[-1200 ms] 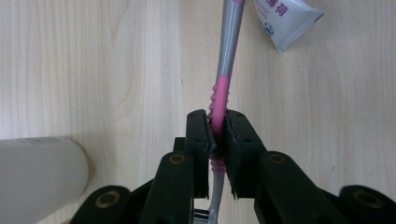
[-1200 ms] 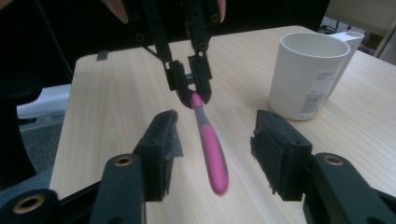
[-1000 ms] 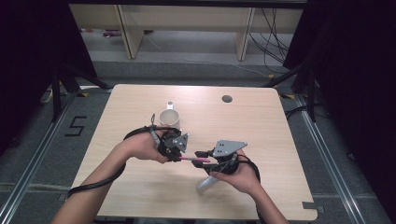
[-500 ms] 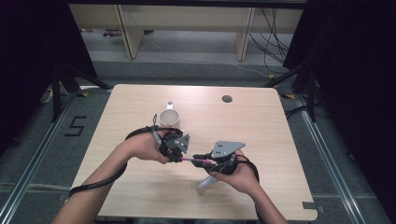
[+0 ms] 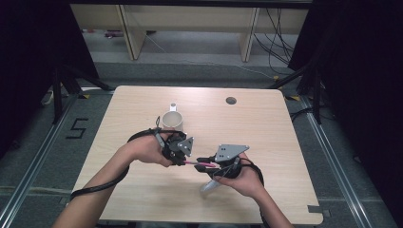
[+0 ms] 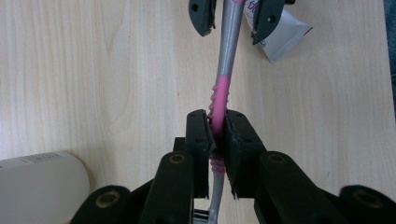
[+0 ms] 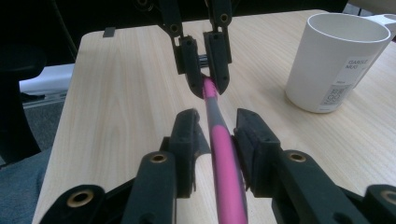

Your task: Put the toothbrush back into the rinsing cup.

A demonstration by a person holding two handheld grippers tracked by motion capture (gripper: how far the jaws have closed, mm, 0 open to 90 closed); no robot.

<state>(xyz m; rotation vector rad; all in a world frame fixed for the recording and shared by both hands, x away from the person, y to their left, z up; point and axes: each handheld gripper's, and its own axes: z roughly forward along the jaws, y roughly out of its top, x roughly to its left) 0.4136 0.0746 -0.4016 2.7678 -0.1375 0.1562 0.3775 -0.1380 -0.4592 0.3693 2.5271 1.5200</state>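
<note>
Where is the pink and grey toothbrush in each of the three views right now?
High view: the toothbrush spans between the two grippers, near the table's front centre.
Left gripper view: it runs up the middle, clamped between this gripper's own jaws.
Right gripper view: it runs from bottom centre up to the left gripper.
Shared landmark: the white cup, also at the right gripper view's upper right.

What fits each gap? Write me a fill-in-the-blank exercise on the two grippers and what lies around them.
1. The left gripper is shut on a toothbrush whose ribbed grip is ____ in colour.
2. The right gripper has its jaws ____ on either side of the handle, not clamped.
3. The upright cup is ____ in colour.
4. The toothpaste tube lies flat on the ____.

Missing words: pink; open; white; table.
</note>
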